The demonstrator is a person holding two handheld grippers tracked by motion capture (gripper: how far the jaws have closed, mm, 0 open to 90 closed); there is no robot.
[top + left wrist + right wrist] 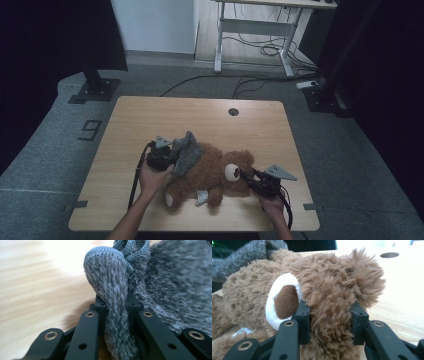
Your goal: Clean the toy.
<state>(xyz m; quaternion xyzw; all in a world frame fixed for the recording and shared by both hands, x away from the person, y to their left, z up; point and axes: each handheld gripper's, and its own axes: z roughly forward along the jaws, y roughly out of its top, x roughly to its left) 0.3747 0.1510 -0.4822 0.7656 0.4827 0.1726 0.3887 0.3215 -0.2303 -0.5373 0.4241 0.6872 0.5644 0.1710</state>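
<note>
- Two grippers at work on one wooden table, both clenched on soft stuff.
- Left gripper: sits at the table's left-centre in the high view, held by the person's left hand. Its jaws pinch a fold of the grey knit cloth; in the left gripper view the grey knit cloth bunches up between the black jaws, hemmed edge curling over at the top, more of it spreading to the right of that view.
- The cloth lies draped over the teddy's upper body, touching it, partly lifted at the left gripper's side.
- Right gripper: near the table's front right w/ the right hand behind it. Jaws closed on the brown teddy bear at its head; in the right gripper view the fur of the teddy bear is squeezed between both pads, white muzzle w/ brown nose just left of the jaws.
- Teddy lies on its side across the table's front-centre, head toward the right gripper, feet toward the front edge; a small white tag shows low on its body.
- Round cable hole in the tabletop near the far edge, well apart from the bear.
- Floor beyond: a desk frame and loose cables.
</note>
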